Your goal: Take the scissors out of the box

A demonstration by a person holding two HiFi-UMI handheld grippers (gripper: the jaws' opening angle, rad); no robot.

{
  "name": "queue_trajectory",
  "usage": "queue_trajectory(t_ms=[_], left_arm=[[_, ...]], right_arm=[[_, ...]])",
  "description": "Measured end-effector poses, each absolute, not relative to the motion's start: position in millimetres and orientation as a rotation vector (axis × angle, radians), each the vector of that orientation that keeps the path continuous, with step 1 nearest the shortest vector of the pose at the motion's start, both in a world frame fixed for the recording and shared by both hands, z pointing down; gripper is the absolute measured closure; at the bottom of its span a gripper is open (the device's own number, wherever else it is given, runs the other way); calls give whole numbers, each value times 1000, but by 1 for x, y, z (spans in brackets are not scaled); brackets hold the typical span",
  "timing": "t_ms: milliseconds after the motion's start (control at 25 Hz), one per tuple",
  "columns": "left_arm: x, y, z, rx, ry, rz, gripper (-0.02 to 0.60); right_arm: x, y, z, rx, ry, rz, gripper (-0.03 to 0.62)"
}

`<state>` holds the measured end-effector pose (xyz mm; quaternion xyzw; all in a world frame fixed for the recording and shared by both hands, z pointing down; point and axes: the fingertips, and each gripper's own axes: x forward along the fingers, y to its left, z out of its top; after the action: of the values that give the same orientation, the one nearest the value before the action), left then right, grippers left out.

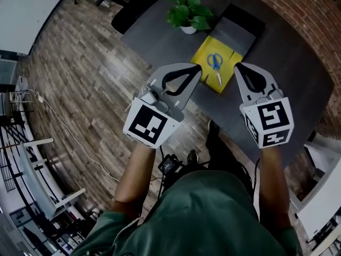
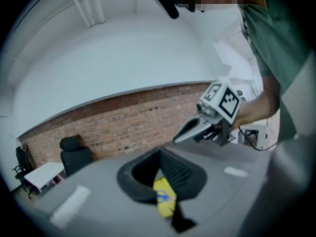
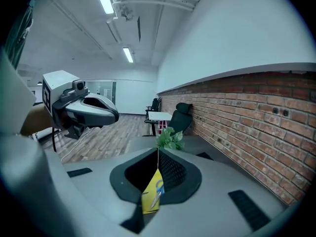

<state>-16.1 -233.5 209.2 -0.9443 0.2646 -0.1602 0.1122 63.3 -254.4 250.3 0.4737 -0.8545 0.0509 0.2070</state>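
- Scissors (image 1: pixel 214 63) with blue handles lie flat in the yellow box (image 1: pixel 230 63). The handles are on the plant side and the blades point back toward the person. Nothing is touching them.
- That yellow box sits on the dark tabletop (image 1: pixel 287 63), just beside the potted plant (image 1: pixel 187 12). A dark flat piece (image 1: pixel 240 31) lies against its far edge and may be the lid, though that can't be settled from here.
- The left claw (image 1: pixel 198 69) is up in the air on the person's side of the box. Its jaws are together at the tips with nothing between them.
- In the left gripper view, the box and scissors show only as a sliver of yellow and blue in the opening behind the closed tips. They sit well below, not in any grip.
- The right claw (image 1: pixel 237 66) mirrors it, hanging on the other side of the box. Its jaws also meet at the tips and hold nothing.
- The right gripper view tells the same story: a thin seam where the jaws meet, with the box and plant seen beyond it.
- On progress, nothing of the job looks done yet. The scissors are in the box and neither claw has reached them.
- That leaves the whole sequence, by this reading. One claw has to part its jaws, come down over the scissors, close on them and lift them clear.
- The scissors lie flat against the box bottom, so getting a jaw under or around them looks like the fiddly part. The free claw may have to steady the light box.
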Motion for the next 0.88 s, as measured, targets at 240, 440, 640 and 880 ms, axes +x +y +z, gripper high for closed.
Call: queue_trajectory(t_ms=[240,440,640,880], left_arm=[[-12,-255,231,-2799,789,-483,581],[-8,-271,249,-2823,793,-500,581],[-7,-284,269,-2846,797,-517,581],[-6,-298,289,-2861,814,-533,581]], right_arm=[[65,-277,275,1290,-2364,190,586],[65,-293,296,1261,-2350,240,586],[62,-306,320,1226,-2335,286,586],[58,-320,346,1180,-2321,331,586]])
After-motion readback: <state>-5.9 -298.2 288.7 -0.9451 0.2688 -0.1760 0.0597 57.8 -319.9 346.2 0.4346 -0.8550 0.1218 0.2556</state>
